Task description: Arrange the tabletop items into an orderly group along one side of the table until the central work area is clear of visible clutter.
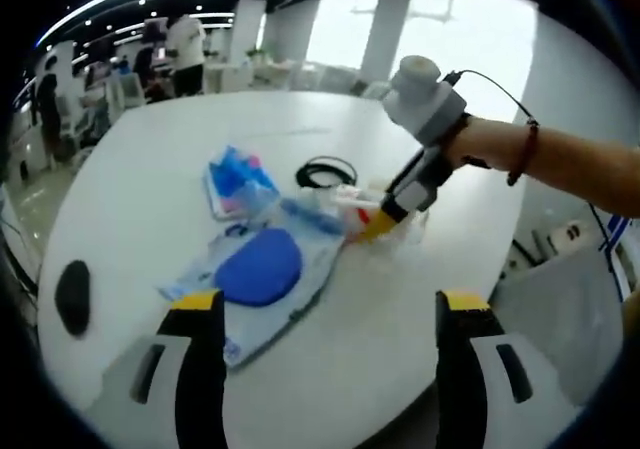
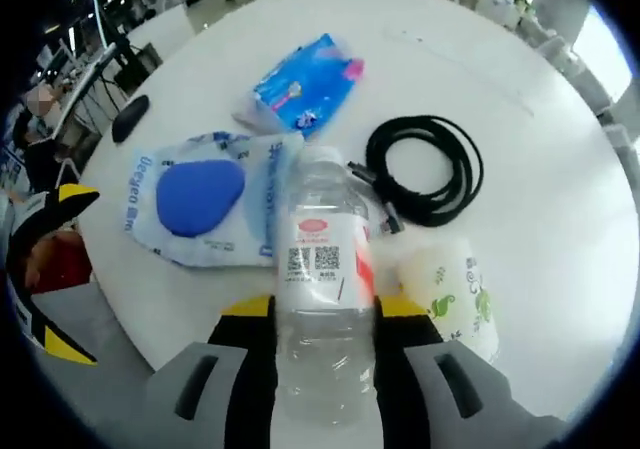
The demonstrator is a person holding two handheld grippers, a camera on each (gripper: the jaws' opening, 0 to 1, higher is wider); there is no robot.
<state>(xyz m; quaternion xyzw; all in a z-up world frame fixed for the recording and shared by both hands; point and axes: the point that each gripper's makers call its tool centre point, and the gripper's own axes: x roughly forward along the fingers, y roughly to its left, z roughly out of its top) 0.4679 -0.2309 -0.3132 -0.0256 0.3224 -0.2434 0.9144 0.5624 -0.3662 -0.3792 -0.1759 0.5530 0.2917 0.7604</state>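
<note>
Right claw (image 2: 322, 314) clamps the water bottle (image 2: 322, 259), its long axis running up-frame toward the blue pouch (image 2: 200, 204). Left claw (image 1: 325, 314) gapes, holding nothing, lower frame.

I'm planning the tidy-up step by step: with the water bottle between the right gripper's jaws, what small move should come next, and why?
Probably lift the water bottle a little and carry it toward the table edge. The right gripper appears shut on it, while the black cable, blue-pad packet and tissue pack crowd the middle, so lifting first avoids dragging it through them.
</note>
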